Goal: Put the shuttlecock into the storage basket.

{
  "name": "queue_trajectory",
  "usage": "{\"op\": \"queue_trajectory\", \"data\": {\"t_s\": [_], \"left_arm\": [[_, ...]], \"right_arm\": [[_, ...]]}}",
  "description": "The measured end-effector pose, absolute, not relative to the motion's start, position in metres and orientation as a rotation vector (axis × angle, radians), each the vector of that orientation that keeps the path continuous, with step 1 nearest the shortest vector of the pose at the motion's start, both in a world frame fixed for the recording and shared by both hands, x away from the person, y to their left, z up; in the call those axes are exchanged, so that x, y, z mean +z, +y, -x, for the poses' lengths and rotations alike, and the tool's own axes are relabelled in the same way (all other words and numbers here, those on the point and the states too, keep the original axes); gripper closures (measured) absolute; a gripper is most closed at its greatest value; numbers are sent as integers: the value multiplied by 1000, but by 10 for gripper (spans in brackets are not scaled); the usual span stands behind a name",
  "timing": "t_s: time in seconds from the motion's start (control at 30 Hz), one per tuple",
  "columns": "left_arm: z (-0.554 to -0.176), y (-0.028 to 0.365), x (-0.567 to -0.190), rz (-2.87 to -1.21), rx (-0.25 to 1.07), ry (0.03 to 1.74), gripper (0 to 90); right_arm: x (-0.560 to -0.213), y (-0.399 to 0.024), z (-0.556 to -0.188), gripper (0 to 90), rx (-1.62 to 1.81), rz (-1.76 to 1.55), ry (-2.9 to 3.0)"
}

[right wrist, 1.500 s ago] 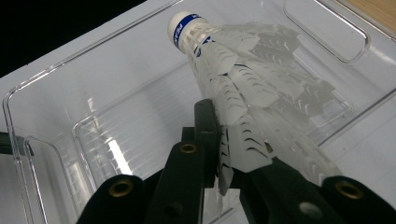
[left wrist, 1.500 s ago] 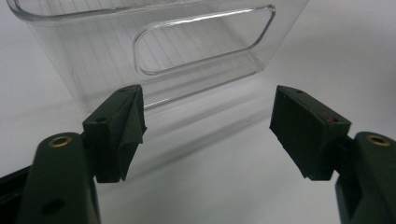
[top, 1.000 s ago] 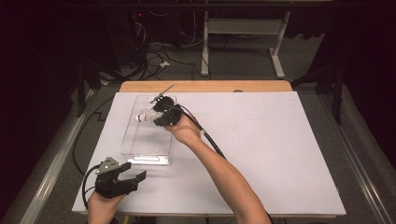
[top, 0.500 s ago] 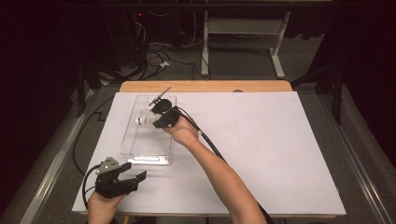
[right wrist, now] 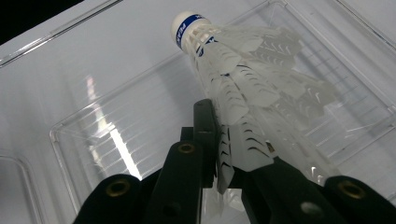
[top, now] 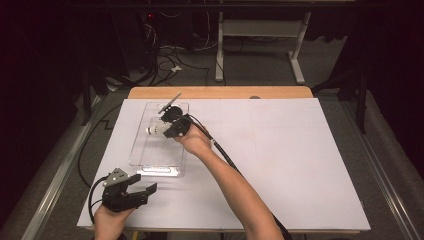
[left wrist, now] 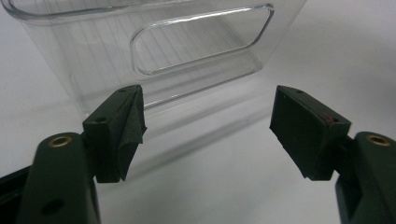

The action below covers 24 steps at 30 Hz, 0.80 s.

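A white feather shuttlecock [right wrist: 243, 79] with a blue band at its cork hangs over the clear plastic bin [right wrist: 140, 116]. My right gripper [right wrist: 233, 154] is shut on its feather skirt, cork pointing away from me. In the high view the right gripper [top: 172, 127] holds the shuttlecock [top: 155, 130] above the far half of the clear bin [top: 150, 160]. My left gripper [top: 142, 190] rests on the white table near the front left corner, open with nothing between its jaws. In the left gripper view the left gripper [left wrist: 205, 126] faces the bin's near wall [left wrist: 196, 42] with its handle cut-out.
A white sheet [top: 300, 165] covers the table, with a wooden edge [top: 225, 92] at the back. The right gripper's cable [top: 225, 155] trails along the forearm. Beyond the table are desk legs [top: 297, 65] and floor cables.
The right gripper with the shuttlecock has shifted slightly over the bin's far end. The left gripper has stayed in place.
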State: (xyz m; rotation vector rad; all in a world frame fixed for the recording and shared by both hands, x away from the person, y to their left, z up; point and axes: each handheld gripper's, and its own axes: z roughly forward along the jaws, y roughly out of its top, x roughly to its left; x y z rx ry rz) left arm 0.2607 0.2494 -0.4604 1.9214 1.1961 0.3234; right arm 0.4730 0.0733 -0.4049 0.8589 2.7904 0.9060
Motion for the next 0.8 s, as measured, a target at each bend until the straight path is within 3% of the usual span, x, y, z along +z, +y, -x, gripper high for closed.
{"op": "queue_trajectory", "data": {"t_s": [0.8], "left_arm": [[-261,250,-460,-1920,325,1197,272]], "right_arm": [[-415,79,-475,846,901,-848,2811]]}}
